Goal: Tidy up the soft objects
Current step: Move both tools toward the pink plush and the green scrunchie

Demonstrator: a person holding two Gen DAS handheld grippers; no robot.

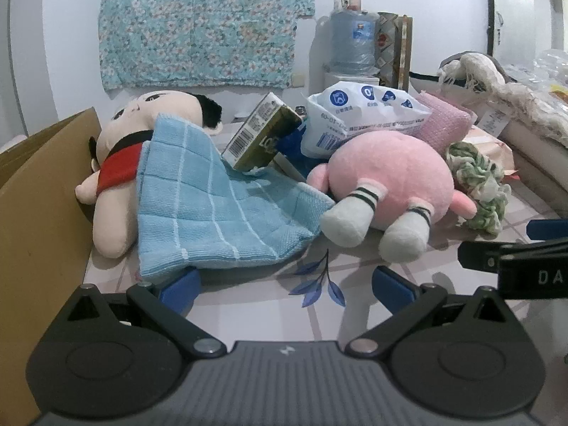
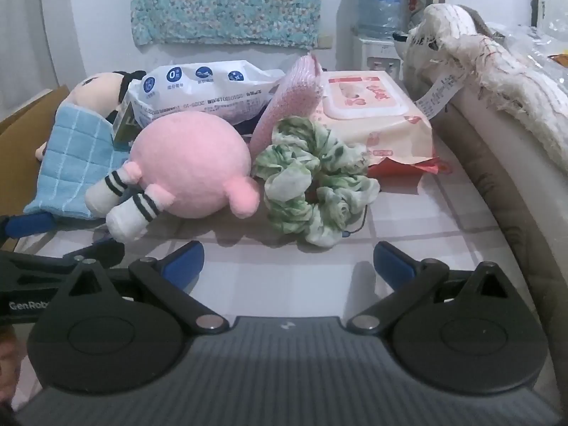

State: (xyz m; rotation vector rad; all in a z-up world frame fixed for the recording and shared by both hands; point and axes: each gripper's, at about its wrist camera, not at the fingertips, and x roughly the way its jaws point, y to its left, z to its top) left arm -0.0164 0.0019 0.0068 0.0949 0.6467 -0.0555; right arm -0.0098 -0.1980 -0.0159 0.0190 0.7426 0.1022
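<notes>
A pink plush [image 1: 387,174] [image 2: 191,163] lies in the middle of the tiled table. A blue checked cloth [image 1: 213,213] [image 2: 71,163] lies left of it, draped over a doll in red [image 1: 120,149] [image 2: 96,85]. A green scrunchie [image 1: 475,184] [image 2: 316,184] lies right of the plush. My left gripper [image 1: 285,287] is open and empty, low over the table just short of the cloth and plush. My right gripper [image 2: 288,261] is open and empty, just short of the scrunchie.
A cardboard box wall [image 1: 39,213] stands at the left. Behind the toys lie a green carton [image 1: 262,135], a white plastic pack [image 1: 358,120] [image 2: 206,88], a pink sponge [image 2: 294,103] and a wipes pack [image 2: 372,106]. A padded edge with a frayed white cloth [image 2: 497,81] runs along the right.
</notes>
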